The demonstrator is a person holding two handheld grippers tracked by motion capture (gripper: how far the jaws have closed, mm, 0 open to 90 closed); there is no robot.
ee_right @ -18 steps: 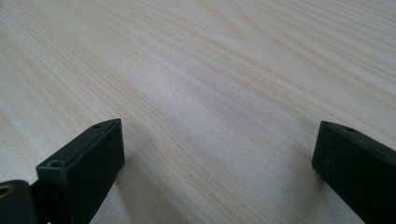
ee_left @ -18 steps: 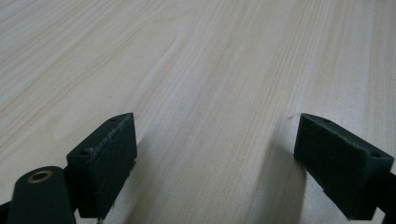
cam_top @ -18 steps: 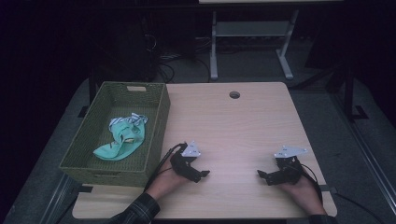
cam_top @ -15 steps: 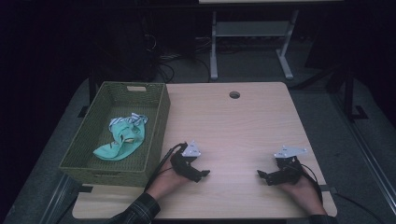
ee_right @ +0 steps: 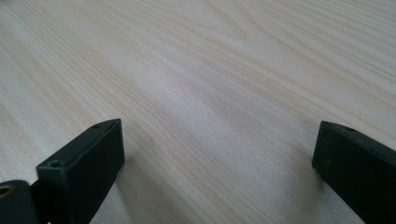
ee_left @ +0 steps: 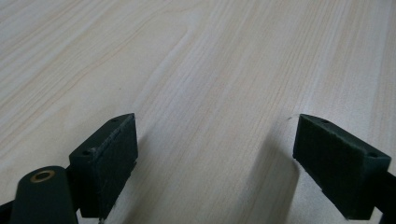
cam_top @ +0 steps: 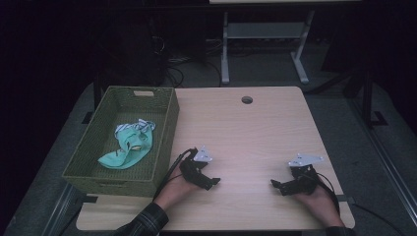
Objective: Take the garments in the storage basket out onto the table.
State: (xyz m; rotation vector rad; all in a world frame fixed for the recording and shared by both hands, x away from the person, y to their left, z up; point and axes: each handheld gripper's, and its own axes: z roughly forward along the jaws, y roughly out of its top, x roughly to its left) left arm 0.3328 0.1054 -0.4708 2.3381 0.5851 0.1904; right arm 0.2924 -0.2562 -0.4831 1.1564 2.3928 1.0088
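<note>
Beside the green woven basket (cam_top: 120, 142), at its near right corner, we rest our left gripper (cam_top: 209, 183) on the pale wooden table (cam_top: 246, 142), jaws spread wide with only bare wood grain between them. Our right gripper (cam_top: 278, 187) lies well to the right of the basket near the table's front edge, likewise spread and holding nothing. Inside the basket lie crumpled cloths, a mint-green cloth (cam_top: 125, 150) and a striped white one (cam_top: 134, 127) touching it. We judge that we are at rest between steps; the next move calls for lifting the left gripper over the basket wall toward the cloth. Compared with half a second ago, nothing has shifted.
</note>
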